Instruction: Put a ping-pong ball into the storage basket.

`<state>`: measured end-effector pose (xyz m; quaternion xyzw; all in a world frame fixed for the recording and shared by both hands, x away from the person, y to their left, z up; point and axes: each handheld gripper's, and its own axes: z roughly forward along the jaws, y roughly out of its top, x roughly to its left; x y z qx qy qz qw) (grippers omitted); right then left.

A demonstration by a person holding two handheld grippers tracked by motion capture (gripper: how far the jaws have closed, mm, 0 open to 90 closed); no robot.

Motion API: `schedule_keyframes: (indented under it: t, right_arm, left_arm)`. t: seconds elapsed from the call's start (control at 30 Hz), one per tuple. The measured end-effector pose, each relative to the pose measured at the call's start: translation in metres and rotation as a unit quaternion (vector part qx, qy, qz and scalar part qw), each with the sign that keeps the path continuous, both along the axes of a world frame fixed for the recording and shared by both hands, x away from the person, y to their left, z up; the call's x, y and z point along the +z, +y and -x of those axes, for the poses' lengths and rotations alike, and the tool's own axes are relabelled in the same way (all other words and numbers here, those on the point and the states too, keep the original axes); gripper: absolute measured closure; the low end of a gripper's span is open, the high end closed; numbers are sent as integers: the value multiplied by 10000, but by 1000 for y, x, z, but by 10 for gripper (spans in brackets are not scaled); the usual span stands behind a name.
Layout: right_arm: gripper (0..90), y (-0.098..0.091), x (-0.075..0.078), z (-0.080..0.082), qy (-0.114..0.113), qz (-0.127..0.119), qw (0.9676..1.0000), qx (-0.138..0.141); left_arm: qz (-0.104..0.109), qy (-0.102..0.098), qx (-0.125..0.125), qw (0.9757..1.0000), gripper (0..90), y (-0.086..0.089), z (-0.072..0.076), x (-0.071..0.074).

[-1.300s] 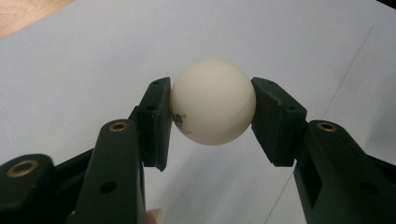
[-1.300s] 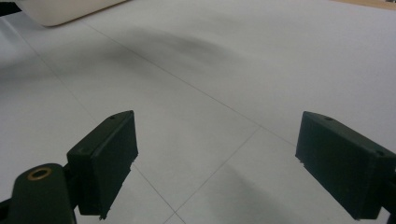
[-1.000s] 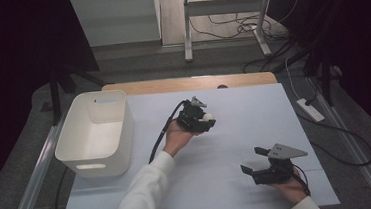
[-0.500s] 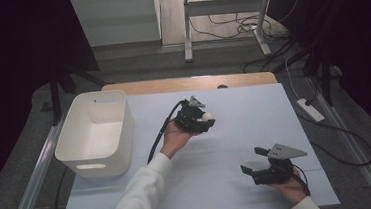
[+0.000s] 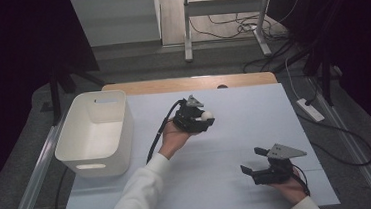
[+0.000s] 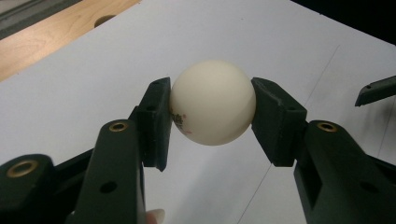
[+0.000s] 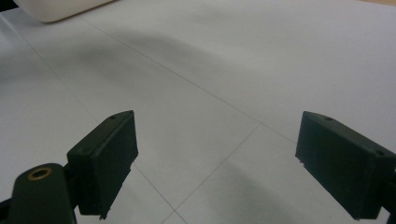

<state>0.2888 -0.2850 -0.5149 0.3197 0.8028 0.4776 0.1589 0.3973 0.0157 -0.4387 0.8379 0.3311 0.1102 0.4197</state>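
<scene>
A cream-white ball (image 6: 213, 102) is clamped between the two black pads of the left gripper (image 6: 211, 108); both pads (image 6: 156, 122) are pressed against its sides, and faint red print is seen on the ball beside the left pad. In the high view the left gripper (image 5: 205, 118) is held above the middle of the white table (image 5: 237, 145), with the ball (image 5: 206, 116) at its tip, to the right of a white plastic bin (image 5: 95, 133) that stands at the table's left side. The bin is well apart from the ball. The right gripper (image 5: 254, 162) is held near the table's front right corner. Its jaws are spread wide, and nothing is seen between them in the right gripper view (image 7: 215, 163), where the table sheet is seen below them.
</scene>
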Motion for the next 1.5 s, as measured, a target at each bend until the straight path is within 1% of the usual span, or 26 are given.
schedule_keyframes:
  t: [0.2,0.57,1.07,1.3,1.5]
  right_arm:
    - [125,0,0,0,-1,13,10000,-3]
    - [126,1,0,0,3,16,10000,-7]
    - [126,1,-1,0,-1,37,10000,-8]
    - [127,1,-1,0,-2,43,10000,-5]
    - [127,1,-1,0,-3,53,10000,-10]
  left_arm:
    - [-23,-55,-7,10000,506,0,1,1]
    - [20,-50,-12,10000,505,3,4,2]
    - [7,-41,-31,10000,505,2,5,1]
    - [23,-60,-3,10000,506,4,6,3]
    - [23,-57,-31,10000,506,4,7,3]
